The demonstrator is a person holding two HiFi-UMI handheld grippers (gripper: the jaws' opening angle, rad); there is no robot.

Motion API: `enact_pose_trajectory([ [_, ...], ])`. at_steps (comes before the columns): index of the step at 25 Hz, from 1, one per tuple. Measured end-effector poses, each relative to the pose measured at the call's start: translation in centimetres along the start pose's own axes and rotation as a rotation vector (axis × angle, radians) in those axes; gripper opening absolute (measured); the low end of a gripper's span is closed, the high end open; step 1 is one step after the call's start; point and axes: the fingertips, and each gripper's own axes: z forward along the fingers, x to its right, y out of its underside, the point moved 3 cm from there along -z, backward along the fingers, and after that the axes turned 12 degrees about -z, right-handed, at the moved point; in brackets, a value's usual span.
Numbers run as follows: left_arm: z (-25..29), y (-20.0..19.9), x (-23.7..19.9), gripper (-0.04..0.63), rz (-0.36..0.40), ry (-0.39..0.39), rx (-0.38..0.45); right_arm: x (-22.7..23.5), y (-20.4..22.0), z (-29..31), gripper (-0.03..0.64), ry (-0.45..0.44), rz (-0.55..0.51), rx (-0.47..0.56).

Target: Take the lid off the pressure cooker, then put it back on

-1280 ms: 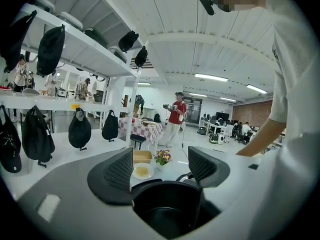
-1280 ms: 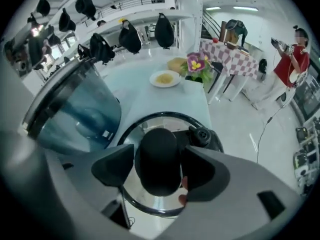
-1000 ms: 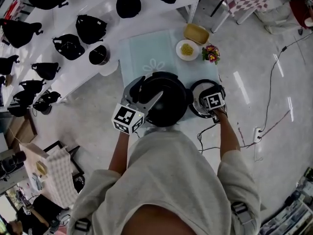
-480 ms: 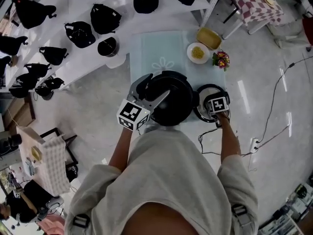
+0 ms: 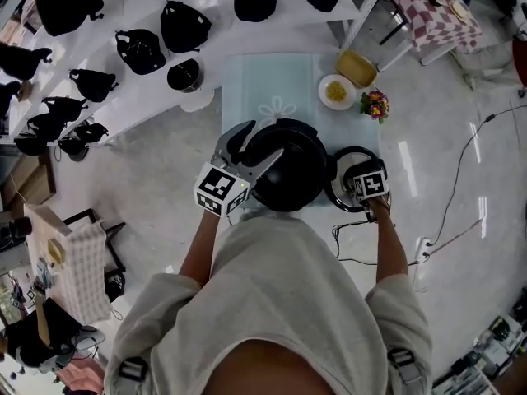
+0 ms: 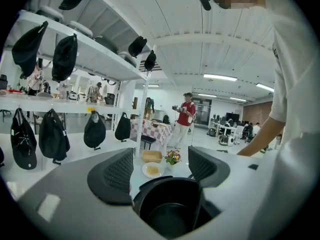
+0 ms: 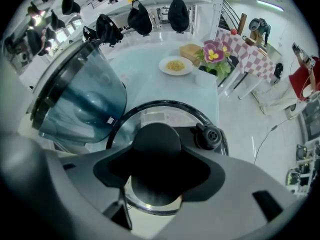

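Nearest the person, at the centre right of the head view, the right gripper points steeply down over the lid. The lid lies flat on the tabletop, just right of the open pressure cooker. The gripper's jaws have just been closing and, in the right gripper view, appear pinched on the black knob at the lid's middle. With the lid already off, the step in hand looks like the pick-up for putting it back. To do it well, the grip should sit square on the knob and clear of the valve beside it. The lift should go straight up with the lid level until it clears the pressure cooker's rim. The left gripper has its jaws spread to either side of the pressure cooker's near edge without pressing it, and could steady it. Farther up the frame, the plate and flowers stand well out of the path.
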Motion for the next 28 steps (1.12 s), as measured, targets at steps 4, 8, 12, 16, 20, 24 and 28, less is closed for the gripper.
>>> enact_pose_trajectory([
  [4,0.3,0.2,0.2,0.327,0.004,0.019,-0.003,-0.8,-0.1,-3.1,0.270,-0.001,-0.031,0.042],
  [8,0.5,0.2,0.4,0.327,0.000,0.039,-0.002,-1.3,0.1,-7.0,0.270,0.017,-0.071,0.068],
  [12,0.6,0.3,0.4,0.327,0.000,0.055,-0.004,-1.5,0.5,-10.6,0.270,0.039,-0.111,0.075],
  [16,0.7,0.5,0.6,0.327,-0.005,0.071,-0.005,-1.4,0.6,-13.8,0.270,0.061,-0.132,0.078],
  [20,0.6,0.8,0.9,0.327,-0.004,0.087,-0.005,-2.0,0.2,-16.4,0.270,0.061,-0.155,0.077],
  [24,0.1,1.1,0.7,0.327,-0.005,0.084,-0.002,-3.3,-0.9,-19.0,0.270,0.054,-0.230,0.074],
  [28,-1.0,1.3,0.0,0.327,-0.018,0.074,0.011,-5.4,-2.7,-20.5,0.270,0.039,-0.310,0.068],
])
